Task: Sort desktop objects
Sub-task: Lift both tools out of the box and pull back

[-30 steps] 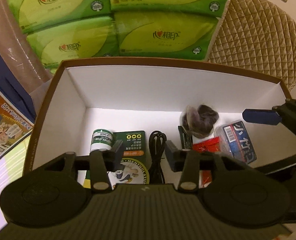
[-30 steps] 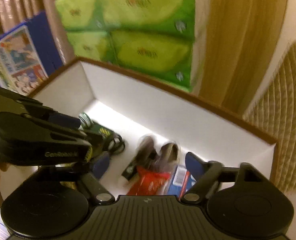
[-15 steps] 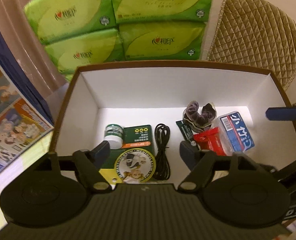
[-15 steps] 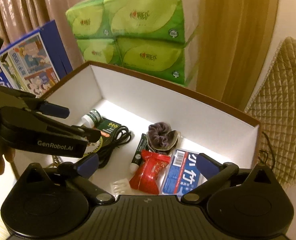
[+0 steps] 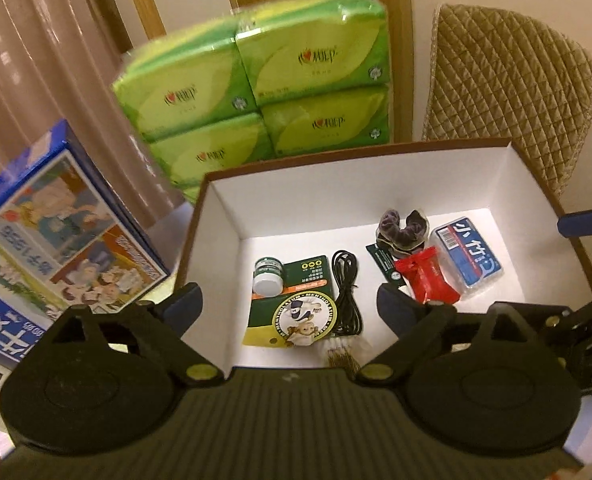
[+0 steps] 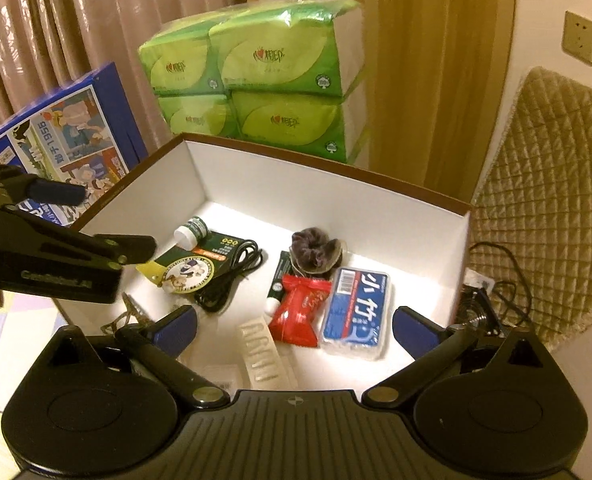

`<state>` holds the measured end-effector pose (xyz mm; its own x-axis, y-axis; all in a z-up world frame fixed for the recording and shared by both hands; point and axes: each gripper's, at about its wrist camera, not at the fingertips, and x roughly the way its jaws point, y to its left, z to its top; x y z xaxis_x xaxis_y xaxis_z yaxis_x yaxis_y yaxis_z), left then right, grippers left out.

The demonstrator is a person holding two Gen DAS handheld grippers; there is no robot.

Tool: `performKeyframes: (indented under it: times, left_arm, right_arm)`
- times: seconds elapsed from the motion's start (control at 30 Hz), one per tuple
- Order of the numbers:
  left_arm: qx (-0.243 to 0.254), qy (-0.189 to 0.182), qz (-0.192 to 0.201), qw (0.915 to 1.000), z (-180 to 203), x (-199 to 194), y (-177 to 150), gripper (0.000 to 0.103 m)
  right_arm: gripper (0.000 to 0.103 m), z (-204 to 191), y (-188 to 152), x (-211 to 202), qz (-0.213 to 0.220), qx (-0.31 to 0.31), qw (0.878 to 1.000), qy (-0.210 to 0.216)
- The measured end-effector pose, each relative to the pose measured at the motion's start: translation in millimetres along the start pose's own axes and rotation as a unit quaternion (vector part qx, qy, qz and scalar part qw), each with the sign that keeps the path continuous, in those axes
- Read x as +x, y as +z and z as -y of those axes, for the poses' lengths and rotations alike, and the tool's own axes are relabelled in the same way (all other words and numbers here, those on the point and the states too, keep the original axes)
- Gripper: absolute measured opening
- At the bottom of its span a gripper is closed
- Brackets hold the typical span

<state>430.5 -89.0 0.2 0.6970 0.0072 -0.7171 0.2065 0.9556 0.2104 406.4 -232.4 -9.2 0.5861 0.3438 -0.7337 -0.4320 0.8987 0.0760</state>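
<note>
A quilted tan chair back (image 5: 507, 92) stands off to the right against the wall, and pinkish curtains (image 6: 56, 28) hang along the left. In front of the curtains sits a shrink-wrapped stack of green tissue packs (image 5: 264, 92), just behind the far wall of the box. A blue illustrated carton (image 5: 52, 224) stands just left of the box.

The open white box with a brown rim (image 5: 375, 184) takes up the middle, and everything sorted lies on its floor. On the right side is a blue-labelled clear pack (image 6: 355, 308), touching a red wrapped packet (image 6: 299, 312) on its left. Behind those two lies a dark purple scrunchie (image 6: 315, 248) on top of a slim dark green packet (image 5: 383, 260). Toward the left side a dark green card with a round Mentholatum badge (image 5: 299, 300) lies flat, with a small white-capped green jar (image 5: 270, 276) tipped over at its far left corner and a coiled black cable (image 5: 345, 292) just to its right. Near the front wall there is a pale clear strip (image 6: 266, 356) and a bunch of thin brown pins (image 5: 337, 354); I cannot tell more of either.

The left claw (image 5: 290, 300) hangs above the box's near left part, its jaws opening wide with nothing between them. The right claw (image 6: 294, 326) hovers over the front right part, jaws spread fully and empty, pads clear of the packets beneath. From the right wrist view the left tool reaches in from the left edge, above the box's left wall.
</note>
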Motion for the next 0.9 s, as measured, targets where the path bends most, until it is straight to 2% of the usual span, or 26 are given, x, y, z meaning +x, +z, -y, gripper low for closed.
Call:
performKeyframes:
  times: [0.13,0.37,0.57,0.9]
  left_arm:
    - [-0.006,0.007,0.014,0.9999,0,-22,-7,0.099]
    - [-0.017,0.023,0.037,0.9989,0,-68,-22,0.100]
    - [-0.054,0.033,0.033,0.9974,-3,-101,-42,0.100]
    - [-0.119,0.023,0.021,0.9924,-6,-150,-75,0.100]
  right_arm:
    - [0.101,-6,-8,-16,0.011,-0.010,1.000,-0.012]
    - [0.101,-19,-24,-50,0.026,-0.019,0.999,-0.018]
    - [0.101,-28,-37,-81,0.040,-0.016,0.999,-0.005]
    - [0.101,-40,-58,-119,0.054,-0.012,0.998,0.006]
